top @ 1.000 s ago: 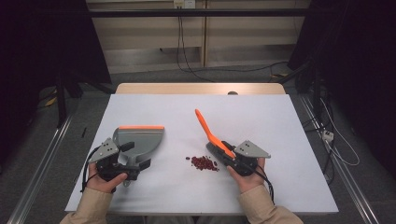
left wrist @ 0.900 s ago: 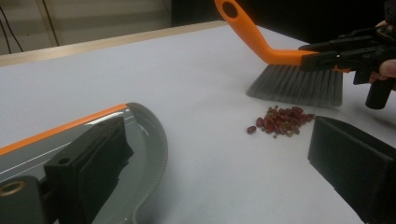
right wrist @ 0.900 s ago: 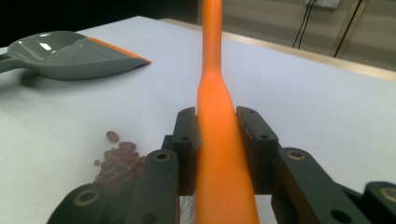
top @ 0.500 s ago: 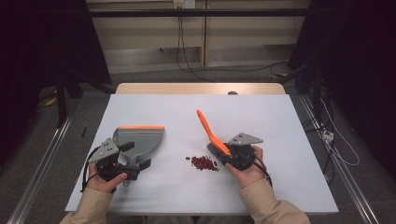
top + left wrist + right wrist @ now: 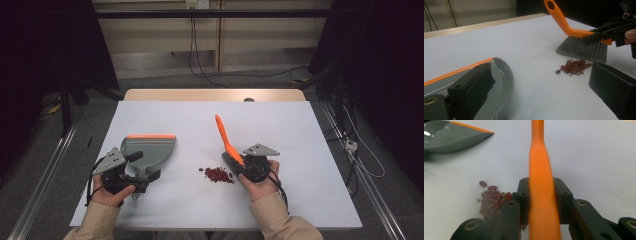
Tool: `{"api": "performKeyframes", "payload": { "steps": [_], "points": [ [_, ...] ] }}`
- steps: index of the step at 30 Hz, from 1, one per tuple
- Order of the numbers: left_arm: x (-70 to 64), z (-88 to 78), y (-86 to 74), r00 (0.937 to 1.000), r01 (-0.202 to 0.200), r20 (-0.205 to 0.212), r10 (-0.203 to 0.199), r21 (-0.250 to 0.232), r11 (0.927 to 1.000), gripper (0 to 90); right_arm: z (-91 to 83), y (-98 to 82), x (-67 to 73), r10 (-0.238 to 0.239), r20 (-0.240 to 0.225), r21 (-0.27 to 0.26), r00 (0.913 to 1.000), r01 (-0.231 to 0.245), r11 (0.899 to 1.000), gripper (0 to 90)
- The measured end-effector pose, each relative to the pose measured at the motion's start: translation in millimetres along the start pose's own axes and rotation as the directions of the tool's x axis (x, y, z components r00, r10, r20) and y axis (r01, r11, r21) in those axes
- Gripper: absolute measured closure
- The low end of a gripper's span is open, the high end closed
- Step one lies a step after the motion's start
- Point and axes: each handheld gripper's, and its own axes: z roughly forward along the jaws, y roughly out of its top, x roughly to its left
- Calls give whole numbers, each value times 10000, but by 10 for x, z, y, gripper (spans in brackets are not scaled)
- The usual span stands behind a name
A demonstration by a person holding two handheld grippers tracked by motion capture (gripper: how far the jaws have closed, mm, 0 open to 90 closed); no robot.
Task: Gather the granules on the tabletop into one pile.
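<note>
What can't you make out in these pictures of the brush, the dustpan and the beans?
- Brush bristles: hidden in the right gripper view behind its own orange handle and the right gripper.
- Dustpan handle: in the high view the left gripper covers it, so the grip itself is unclear.
- Beans: too small in the high view to count; partly hidden by the jaws in the right gripper view.

I work in a lab: a bare white table (image 5: pixel 200 120) between dark curtains (image 5: pixel 45 50), cables (image 5: pixel 200 65) trailing across the grey floor (image 5: pixel 150 82).
</note>
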Motion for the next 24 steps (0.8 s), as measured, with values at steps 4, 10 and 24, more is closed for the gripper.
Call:
{"api": "performKeyframes", "payload": {
  "steps": [4, 10, 24],
  "points": [
    [-8, 8, -7, 10000, -43, -18, 43, 99, 9999, 51, 52, -44, 133, -41, 521, -618, 9986, 73, 9981, 714],
    [4, -6, -29, 9999, -58, -124, 62, 293, 9996, 51, 124, -53, 212, 541, 590, -1190, 9968, -468, 9918, 714],
    [62, -111, -162, 9987, -74, -491, 140, 1310, 9914, 53, 32, 3, 108, 478, 478, -1647, 9977, -394, 9856, 713]
  ]
}}
